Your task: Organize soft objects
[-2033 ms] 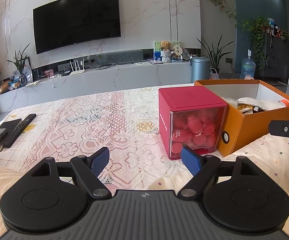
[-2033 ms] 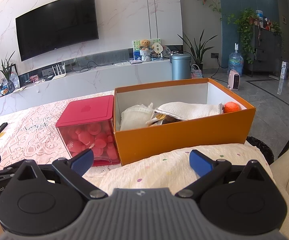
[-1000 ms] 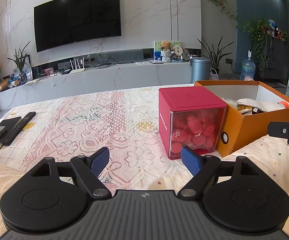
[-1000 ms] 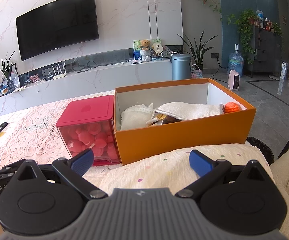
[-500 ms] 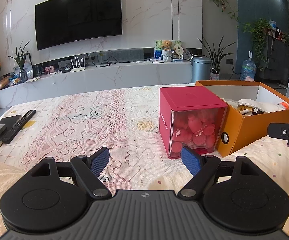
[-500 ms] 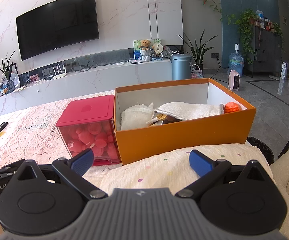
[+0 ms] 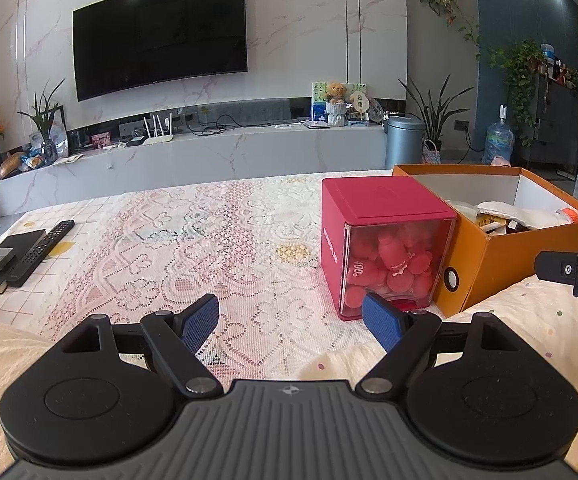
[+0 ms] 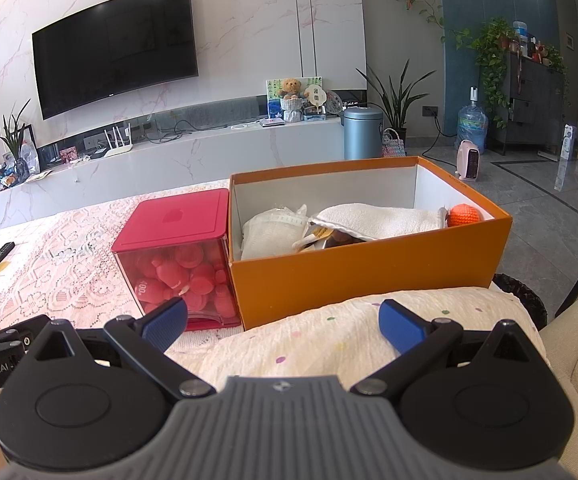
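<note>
At desk's right edge, inside orange box [image 8: 369, 268]: white towel [image 8: 373, 220], limp, light; pinch a raised fold. Left gripper [image 7: 291, 322] and right gripper [image 8: 283, 326] both spread, empty.

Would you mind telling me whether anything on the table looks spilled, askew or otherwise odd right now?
Nothing looks spilled or damaged. The red container stands upright against the orange box, whose cloth items and orange ball lie loosely heaped inside. Both the left gripper and the right gripper are open and empty.
</note>
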Demonstrator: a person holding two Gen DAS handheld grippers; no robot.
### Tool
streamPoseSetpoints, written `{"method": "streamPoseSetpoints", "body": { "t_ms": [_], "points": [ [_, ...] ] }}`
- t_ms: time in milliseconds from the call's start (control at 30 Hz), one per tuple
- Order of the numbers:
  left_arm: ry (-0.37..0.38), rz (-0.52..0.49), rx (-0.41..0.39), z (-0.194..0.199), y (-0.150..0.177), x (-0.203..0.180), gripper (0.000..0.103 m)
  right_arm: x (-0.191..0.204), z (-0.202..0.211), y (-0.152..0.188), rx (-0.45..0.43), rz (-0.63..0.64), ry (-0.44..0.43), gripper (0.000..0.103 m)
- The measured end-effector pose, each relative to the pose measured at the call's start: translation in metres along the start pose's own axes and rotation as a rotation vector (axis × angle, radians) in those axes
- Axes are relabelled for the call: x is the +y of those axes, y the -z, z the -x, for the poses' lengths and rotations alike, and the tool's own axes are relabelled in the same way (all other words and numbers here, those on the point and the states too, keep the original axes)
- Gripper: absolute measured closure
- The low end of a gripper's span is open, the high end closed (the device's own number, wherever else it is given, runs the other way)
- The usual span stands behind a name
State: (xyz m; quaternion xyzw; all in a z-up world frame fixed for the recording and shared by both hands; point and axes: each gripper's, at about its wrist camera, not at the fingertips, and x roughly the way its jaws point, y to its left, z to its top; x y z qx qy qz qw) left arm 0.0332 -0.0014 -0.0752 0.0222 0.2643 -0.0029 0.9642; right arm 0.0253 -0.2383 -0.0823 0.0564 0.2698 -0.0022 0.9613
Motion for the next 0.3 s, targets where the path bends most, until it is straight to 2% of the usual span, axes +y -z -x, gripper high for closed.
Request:
{"method": "streamPoseSetpoints", "body": {
  "t_ms": [300],
  "points": [
    [0.003,0.014,-0.002,0.0017,-0.0011,0.0007,0.008,0.0,0.0,-0.0001,0.0,0.0,0.0,0.003]
  ]
}}
